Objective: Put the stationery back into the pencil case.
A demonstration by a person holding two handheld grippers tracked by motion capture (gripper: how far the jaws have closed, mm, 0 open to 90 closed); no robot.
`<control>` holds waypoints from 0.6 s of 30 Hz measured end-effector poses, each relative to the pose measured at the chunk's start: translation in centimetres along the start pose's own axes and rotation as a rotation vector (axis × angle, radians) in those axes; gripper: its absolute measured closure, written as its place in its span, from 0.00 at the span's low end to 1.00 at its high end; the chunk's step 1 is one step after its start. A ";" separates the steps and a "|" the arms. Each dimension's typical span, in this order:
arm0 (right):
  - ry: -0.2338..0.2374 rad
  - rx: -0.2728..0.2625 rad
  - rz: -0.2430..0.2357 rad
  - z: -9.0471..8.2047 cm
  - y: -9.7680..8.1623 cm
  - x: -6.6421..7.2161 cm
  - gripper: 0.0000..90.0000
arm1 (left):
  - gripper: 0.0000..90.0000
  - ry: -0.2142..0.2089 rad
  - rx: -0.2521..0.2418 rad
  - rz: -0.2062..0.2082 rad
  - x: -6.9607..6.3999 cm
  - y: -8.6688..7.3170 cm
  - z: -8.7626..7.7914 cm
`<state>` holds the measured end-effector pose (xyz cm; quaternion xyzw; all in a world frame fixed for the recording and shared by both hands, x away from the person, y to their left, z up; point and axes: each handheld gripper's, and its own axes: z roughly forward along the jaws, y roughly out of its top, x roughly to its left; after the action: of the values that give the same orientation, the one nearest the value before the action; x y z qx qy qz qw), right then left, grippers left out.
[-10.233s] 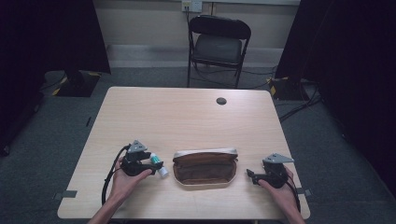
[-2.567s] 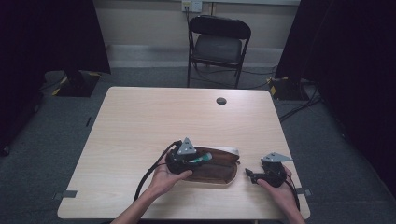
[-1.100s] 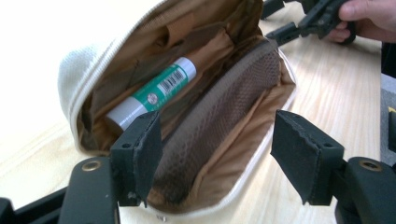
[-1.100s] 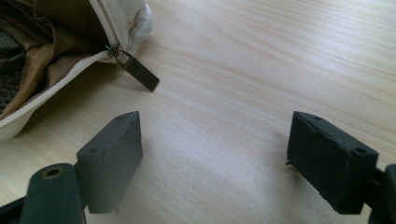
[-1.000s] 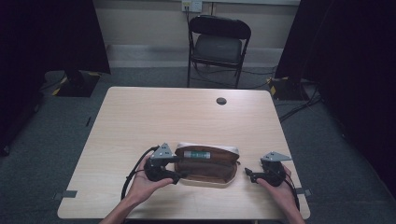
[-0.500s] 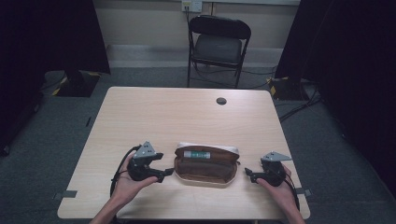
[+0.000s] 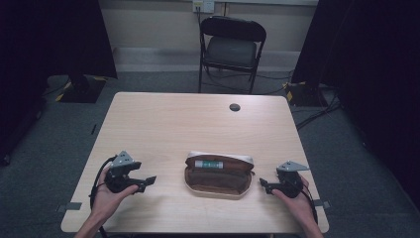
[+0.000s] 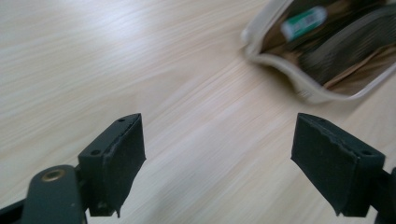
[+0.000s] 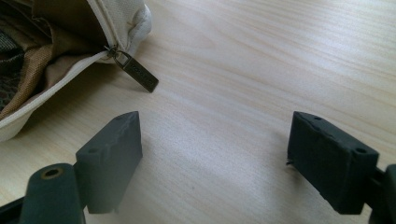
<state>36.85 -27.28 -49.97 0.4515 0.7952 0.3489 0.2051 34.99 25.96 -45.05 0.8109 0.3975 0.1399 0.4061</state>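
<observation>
Lying unzipped near the front edge of the light wooden table (image 7: 163,124), the cream-and-brown fabric pouch (image 7: 219,174) holds a green-and-white tube (image 7: 207,163) along its far side. Left gripper (image 7: 148,181), well apart to the pouch's left, has just been opening its jaws, nothing between them. Right gripper (image 7: 264,185) rests released just beside the pouch's metal zipper pull (image 9: 137,72).

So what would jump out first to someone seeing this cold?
The open pouch at the table's near middle, unzipped, with a green-labelled tube lying inside. Then the left gripper and right gripper flanking it, both open and holding nothing. The zipper pull lies near the right gripper's jaws.
</observation>
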 end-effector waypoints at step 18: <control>-0.002 0.000 0.002 0.0 0.0 0.0 0.19 | 0.12 0.200 0.067 -0.050 4.0 -4.7 1.7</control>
<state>36.85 -27.26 -49.98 0.4526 0.7946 0.3488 0.2053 36.03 29.76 -50.12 0.7960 0.4605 0.1964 0.3403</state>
